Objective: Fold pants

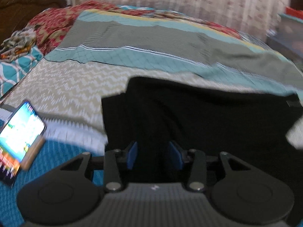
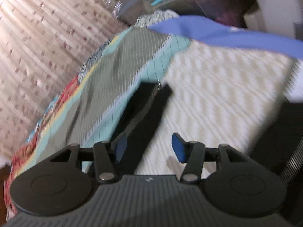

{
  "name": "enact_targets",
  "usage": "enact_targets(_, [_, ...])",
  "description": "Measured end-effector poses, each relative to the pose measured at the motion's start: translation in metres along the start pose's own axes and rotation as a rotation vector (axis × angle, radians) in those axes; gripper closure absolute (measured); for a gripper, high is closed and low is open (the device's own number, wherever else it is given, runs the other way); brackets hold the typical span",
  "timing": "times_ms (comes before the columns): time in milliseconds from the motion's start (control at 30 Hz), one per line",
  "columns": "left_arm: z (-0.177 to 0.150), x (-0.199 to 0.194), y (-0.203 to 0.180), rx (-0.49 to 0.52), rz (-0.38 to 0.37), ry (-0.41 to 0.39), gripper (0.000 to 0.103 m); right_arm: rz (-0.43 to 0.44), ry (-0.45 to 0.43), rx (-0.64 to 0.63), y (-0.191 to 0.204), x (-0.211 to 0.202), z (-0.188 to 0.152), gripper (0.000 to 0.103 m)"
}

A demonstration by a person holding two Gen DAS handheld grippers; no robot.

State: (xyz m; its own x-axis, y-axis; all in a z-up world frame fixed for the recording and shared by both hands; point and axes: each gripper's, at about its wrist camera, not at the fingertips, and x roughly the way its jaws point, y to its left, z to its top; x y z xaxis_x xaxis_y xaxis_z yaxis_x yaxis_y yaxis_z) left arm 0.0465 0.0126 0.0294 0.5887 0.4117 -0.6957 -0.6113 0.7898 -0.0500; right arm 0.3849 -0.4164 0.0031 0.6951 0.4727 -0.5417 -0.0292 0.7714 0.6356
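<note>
Black pants (image 1: 198, 117) lie on the bed, filling the lower middle and right of the left wrist view. My left gripper (image 1: 153, 154) is open just above the near edge of the pants, blue pads apart, nothing between them. In the right wrist view a narrow strip of the black pants (image 2: 145, 111) runs from the gripper up toward the quilt. My right gripper (image 2: 149, 148) is open, its left pad over the pants strip and its right pad over the white cover. Both views are blurred by motion.
A cream zigzag bed cover (image 1: 66, 90) lies under the pants. A teal and grey quilt (image 1: 151, 37) lies beyond. A phone with a lit screen (image 1: 19, 138) lies at the left. A red floral cloth (image 1: 53, 22) and curtains are behind. A blue cloth (image 2: 227, 34) crosses the upper right.
</note>
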Motion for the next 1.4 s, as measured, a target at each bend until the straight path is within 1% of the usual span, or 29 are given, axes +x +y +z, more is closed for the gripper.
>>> enact_targets(67, [-0.020, -0.016, -0.006, 0.013, -0.004, 0.018, 0.062, -0.007, 0.020, -0.030, -0.005, -0.024, -0.030, 0.047])
enact_targets(133, [-0.034, -0.027, -0.008, 0.020, -0.009, 0.026, 0.062, -0.016, 0.020, -0.065, -0.007, -0.049, -0.059, 0.047])
enact_targets(200, [-0.048, -0.033, -0.013, 0.015, 0.014, 0.051, 0.062, -0.017, 0.014, -0.102, -0.007, -0.073, -0.088, 0.047])
enact_targets(300, [-0.066, -0.040, -0.019, 0.003, 0.051, 0.098, 0.062, -0.014, 0.014, -0.122, -0.004, -0.097, -0.121, 0.047])
enact_targets(467, [-0.088, -0.058, -0.029, 0.009, 0.076, 0.109, 0.061, -0.006, 0.047, -0.105, 0.006, -0.116, -0.165, 0.047])
enact_targets(567, [-0.100, -0.062, -0.037, 0.037, 0.079, 0.122, 0.061, -0.020, 0.093, -0.109, 0.010, -0.115, -0.191, 0.047])
enact_targets(600, [-0.102, -0.063, -0.039, 0.045, 0.080, 0.126, 0.061, -0.029, 0.080, -0.130, 0.013, -0.116, -0.200, 0.047])
enact_targets(667, [-0.102, -0.063, -0.041, 0.045, 0.081, 0.126, 0.060, -0.055, 0.032, -0.210, 0.023, -0.120, -0.215, 0.046])
enact_targets(700, [-0.102, -0.063, -0.041, 0.038, 0.079, 0.127, 0.060, -0.068, 0.019, -0.254, 0.030, -0.121, -0.221, 0.044])
enact_targets(767, [-0.102, -0.061, -0.039, 0.027, 0.080, 0.136, 0.060, -0.082, 0.000, -0.312, 0.037, -0.119, -0.228, 0.041])
enact_targets(867, [-0.104, -0.060, -0.041, 0.028, 0.083, 0.143, 0.060, -0.100, -0.022, -0.362, 0.041, -0.111, -0.228, 0.039])
enact_targets(967, [-0.104, -0.059, -0.040, 0.026, 0.079, 0.148, 0.059, -0.091, -0.037, -0.366, 0.038, -0.104, -0.225, 0.037])
enact_targets(1100, [-0.106, -0.059, -0.039, 0.013, 0.078, 0.154, 0.058, -0.079, -0.034, -0.358, 0.037, -0.097, -0.221, 0.036])
enact_targets(1233, [-0.105, -0.058, -0.041, 0.007, 0.089, 0.166, 0.057, -0.055, -0.021, -0.354, 0.028, -0.099, -0.219, 0.036])
enact_targets(1367, [-0.104, -0.057, -0.044, 0.021, 0.098, 0.169, 0.057, -0.027, -0.006, -0.339, 0.015, -0.108, -0.225, 0.036])
enact_targets(1400, [-0.104, -0.058, -0.045, 0.017, 0.083, 0.161, 0.057, -0.021, -0.004, -0.328, 0.012, -0.110, -0.226, 0.036])
